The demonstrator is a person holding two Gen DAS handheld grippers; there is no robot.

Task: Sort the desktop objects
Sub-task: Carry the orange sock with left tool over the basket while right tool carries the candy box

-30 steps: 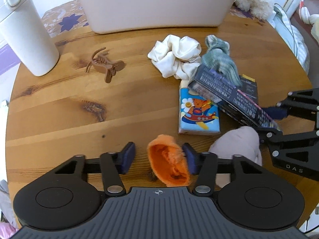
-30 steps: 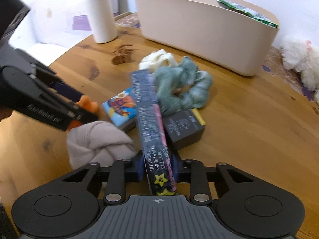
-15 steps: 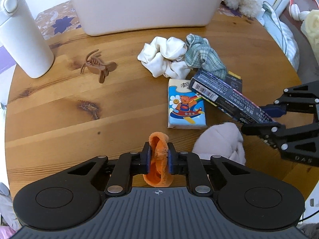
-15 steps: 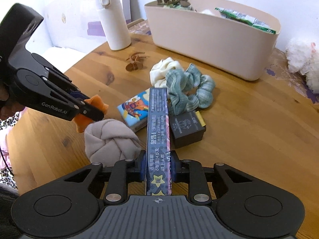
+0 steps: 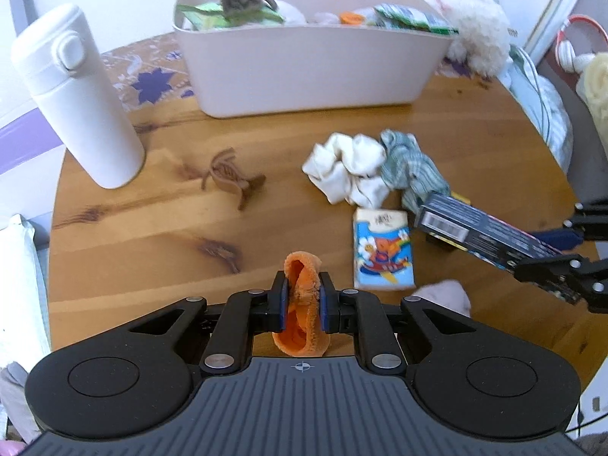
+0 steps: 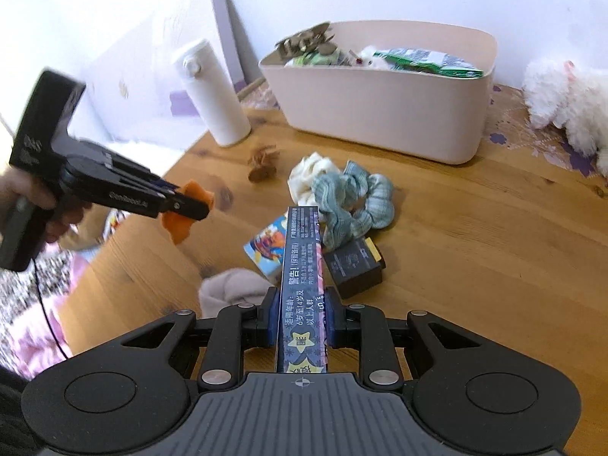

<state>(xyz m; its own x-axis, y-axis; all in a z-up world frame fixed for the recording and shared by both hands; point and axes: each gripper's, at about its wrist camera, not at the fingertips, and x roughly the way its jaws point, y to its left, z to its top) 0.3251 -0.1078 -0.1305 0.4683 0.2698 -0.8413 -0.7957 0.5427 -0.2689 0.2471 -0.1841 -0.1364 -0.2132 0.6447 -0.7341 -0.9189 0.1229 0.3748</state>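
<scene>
My left gripper [image 5: 302, 296] is shut on an orange scrunchie [image 5: 304, 285] and holds it above the wooden table [image 5: 152, 235]; it also shows in the right wrist view [image 6: 186, 205]. My right gripper [image 6: 302, 315] is shut on a long dark blue box [image 6: 302, 266], lifted off the table; the box also shows in the left wrist view [image 5: 482, 230]. The beige bin [image 5: 311, 64] with several items in it stands at the back. On the table lie a white scrunchie [image 5: 347, 173], a green scrunchie [image 5: 410, 171], a tissue pack [image 5: 382, 252], a brown hair claw [image 5: 228, 176] and a pale pink cloth ball [image 6: 231, 290].
A white flask [image 5: 79, 102] stands at the back left. A small black box [image 6: 355, 266] lies beside the green scrunchie. A white plush toy [image 6: 566, 106] sits right of the bin. The round table's edge runs close on the left and right.
My left gripper shut on the orange scrunchie and rose with it. My right gripper lifted the long box up and back, clear of the pile.
</scene>
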